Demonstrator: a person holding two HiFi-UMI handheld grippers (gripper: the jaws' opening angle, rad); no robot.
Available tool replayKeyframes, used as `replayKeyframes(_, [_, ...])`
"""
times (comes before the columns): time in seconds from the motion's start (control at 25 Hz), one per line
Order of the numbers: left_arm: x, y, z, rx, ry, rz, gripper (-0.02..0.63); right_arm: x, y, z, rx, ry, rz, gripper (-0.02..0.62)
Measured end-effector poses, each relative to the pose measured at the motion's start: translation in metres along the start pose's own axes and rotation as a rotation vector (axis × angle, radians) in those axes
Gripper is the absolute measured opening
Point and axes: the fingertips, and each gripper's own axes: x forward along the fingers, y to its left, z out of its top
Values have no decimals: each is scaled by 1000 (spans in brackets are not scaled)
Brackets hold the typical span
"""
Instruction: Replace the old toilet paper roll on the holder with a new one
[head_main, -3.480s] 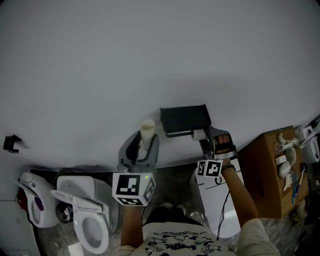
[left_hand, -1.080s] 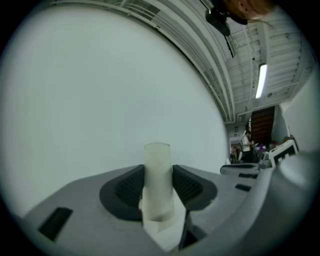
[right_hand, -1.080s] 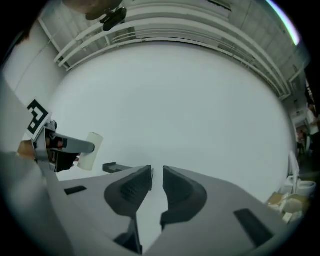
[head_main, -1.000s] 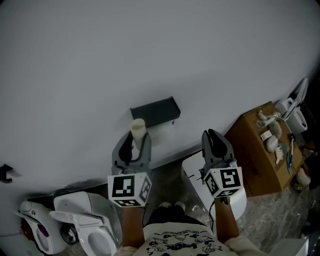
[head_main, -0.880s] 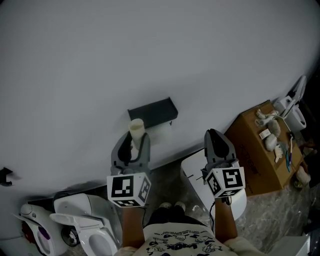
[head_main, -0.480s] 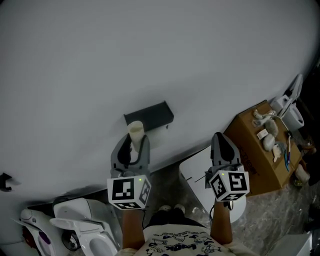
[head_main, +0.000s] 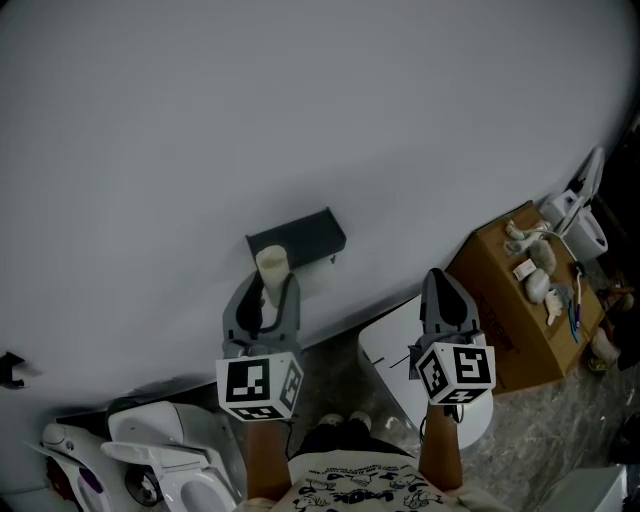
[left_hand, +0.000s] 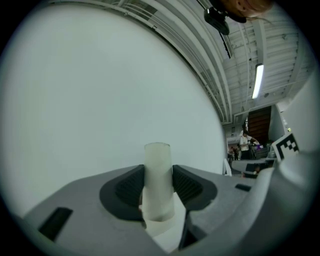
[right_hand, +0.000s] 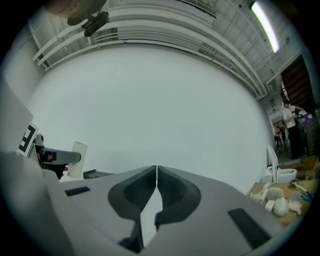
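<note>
A toilet (head_main: 165, 455) sits low at the left. The left tool (head_main: 266, 296) is clamped on a pale tube (head_main: 272, 266), which stands upright between its pads, just below the black holder (head_main: 300, 236) on the wall (head_main: 320, 110). Well apart to the right, the right tool (head_main: 441, 283) has its jaws pressed together, empty. A brown box (head_main: 515, 300) stands farther right.
</note>
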Motion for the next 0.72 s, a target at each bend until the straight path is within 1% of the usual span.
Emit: replayKeyframes(0.72, [1, 1, 2, 4, 2, -1, 181, 3, 3, -1, 17, 6, 22, 23])
